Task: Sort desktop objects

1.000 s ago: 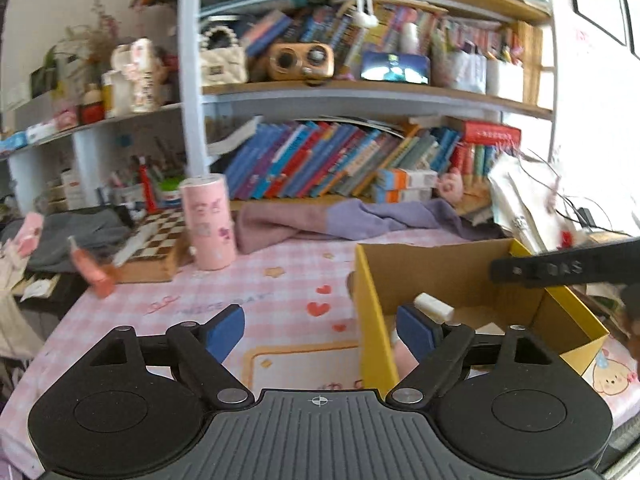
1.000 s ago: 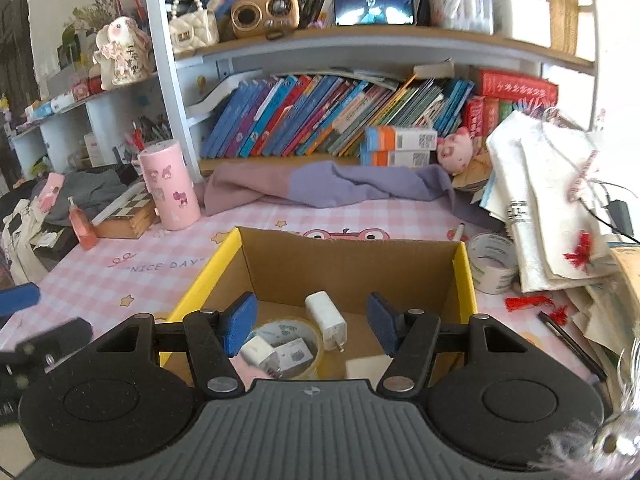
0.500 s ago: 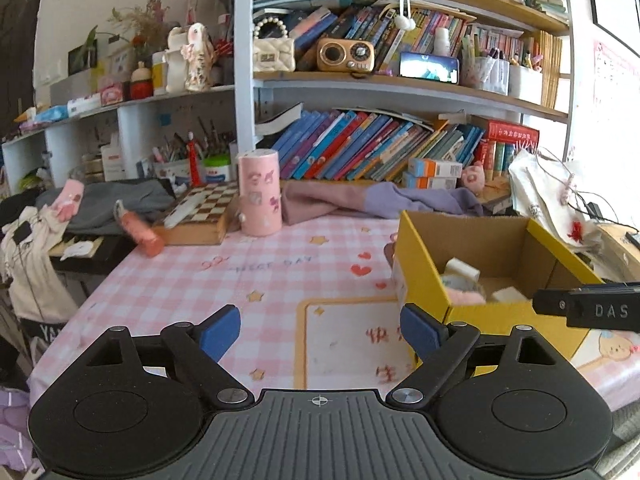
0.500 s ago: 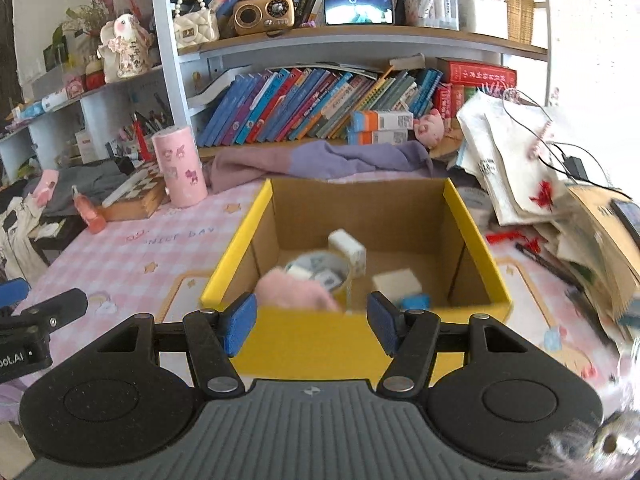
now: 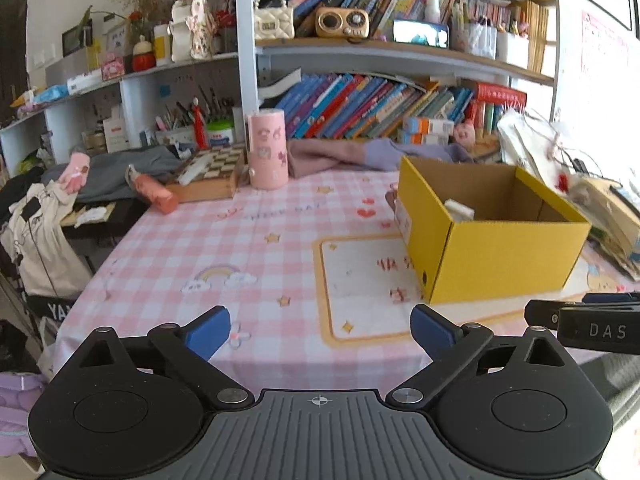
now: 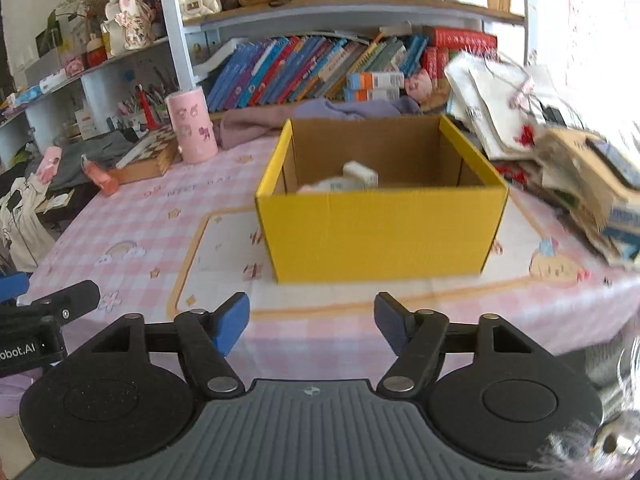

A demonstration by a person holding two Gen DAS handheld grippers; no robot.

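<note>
Yellow box [image 6: 380, 232] mid-table – near edge bare (pink check) | grippers apart

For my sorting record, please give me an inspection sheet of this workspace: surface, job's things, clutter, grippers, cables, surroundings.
Surface: pink checked tablecloth, bare in front of the box.
Job's things: yellow cardboard box, open, holding a white block and other small items, partly hidden.
Clutter: pink cylinder, chessboard box, purple cloth, paper pile at the right.
Grippers: left gripper and right gripper both open, nothing between the jaws, which have just been opening.
Cables: thin wires over the right pile.
Surroundings: bookshelf behind.
</note>
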